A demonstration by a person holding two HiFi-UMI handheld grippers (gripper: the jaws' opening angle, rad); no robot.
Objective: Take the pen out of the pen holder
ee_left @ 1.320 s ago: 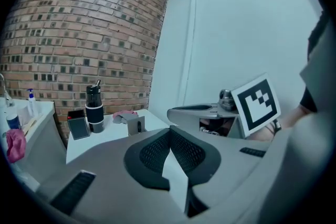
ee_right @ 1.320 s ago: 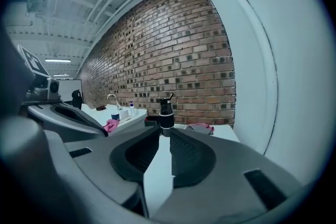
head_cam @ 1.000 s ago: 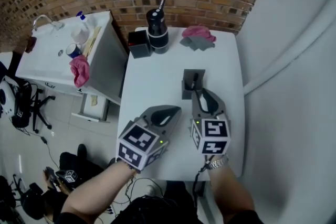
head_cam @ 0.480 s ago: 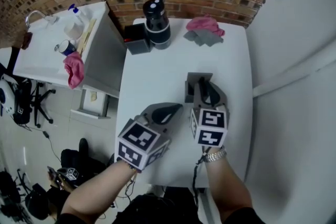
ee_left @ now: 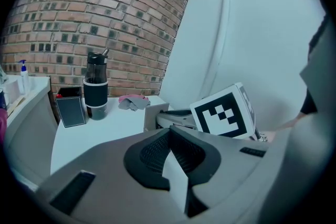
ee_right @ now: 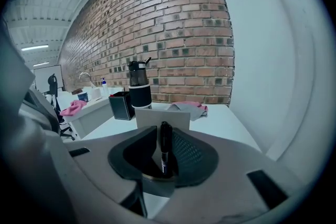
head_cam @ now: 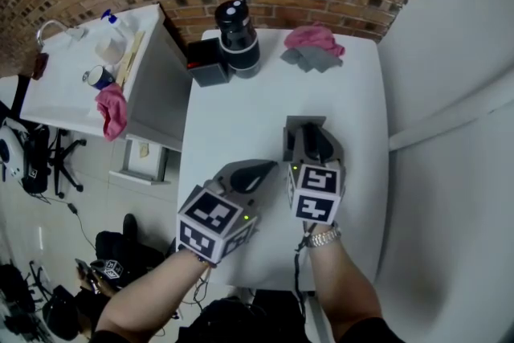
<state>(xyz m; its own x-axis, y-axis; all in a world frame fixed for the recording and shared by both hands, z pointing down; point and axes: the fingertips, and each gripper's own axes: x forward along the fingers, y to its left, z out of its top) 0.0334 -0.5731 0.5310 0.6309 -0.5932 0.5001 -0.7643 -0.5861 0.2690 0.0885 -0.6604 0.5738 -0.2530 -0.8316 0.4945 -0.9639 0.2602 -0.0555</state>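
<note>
Two fingers of the right gripper [ee_right: 160, 131] sit a bit apart on either side of the slim black pen [ee_right: 165, 147]. It isn't pinched yet, I'd say, and it's closer to the ribbed finger. The pen stands upright in the small grey square pen holder [ee_right: 163, 117].

My worry is that closing off-centre could tip the pen. The holder also looks light, so pulling up at an angle might drag it along or knock it over. Nothing is pinning it: the left gripper [head_cam: 255, 170] hangs beside the holder, fingers pressed together and empty.

Beyond the holder, toward the brick wall, are a black water bottle [head_cam: 238, 36], a black box [head_cam: 207, 67] and pink and grey cloths [head_cam: 313, 48]. All sit well apart on the white bench [head_cam: 241, 124], with nothing blocking.
</note>
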